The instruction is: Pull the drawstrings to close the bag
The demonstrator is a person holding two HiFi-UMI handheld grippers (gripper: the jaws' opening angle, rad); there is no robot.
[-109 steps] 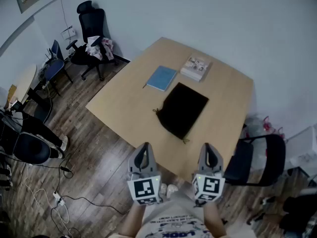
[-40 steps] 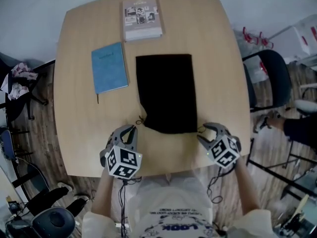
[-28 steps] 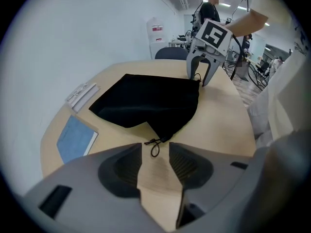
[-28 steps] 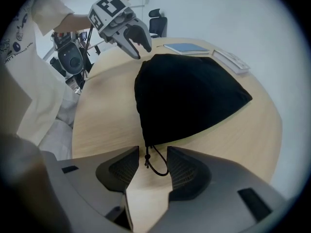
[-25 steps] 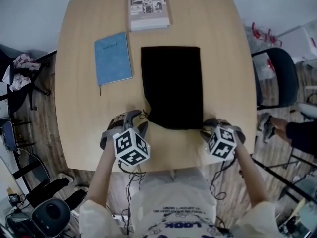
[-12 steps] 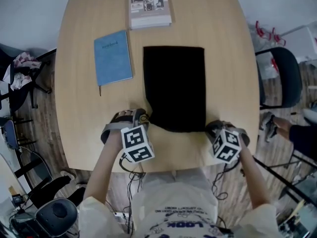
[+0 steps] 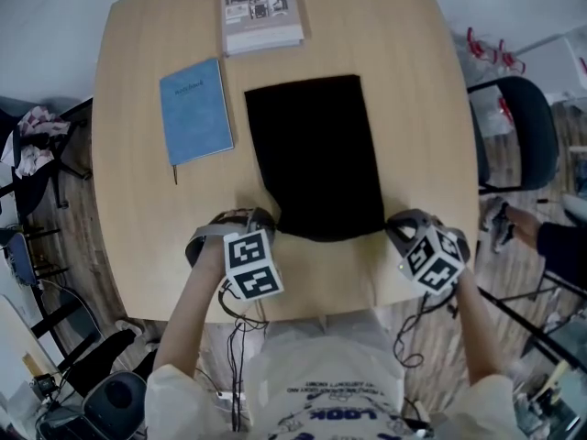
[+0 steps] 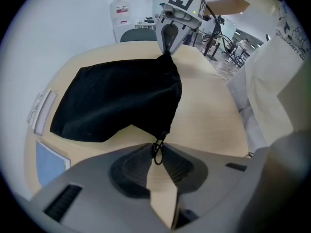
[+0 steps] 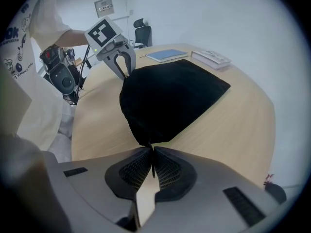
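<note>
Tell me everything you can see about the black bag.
The black bag is a rectangular pouch of matte, soft-looking cloth lying mostly flat on the wooden table, its mouth, not yet cinched, toward the person. Its mouth corners narrow and lift slightly where thin dark cords emerge. The left gripper, whose jaws have just been closing, pinches the left drawstring; the right gripper, also just closed, pinches the right drawstring. Nothing else touches it.

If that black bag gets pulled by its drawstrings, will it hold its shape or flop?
Probably floppy: the black bag lies flat, and its mouth edge bunches toward the drawstring. Likely light, apt to slide on the smooth table.
</note>
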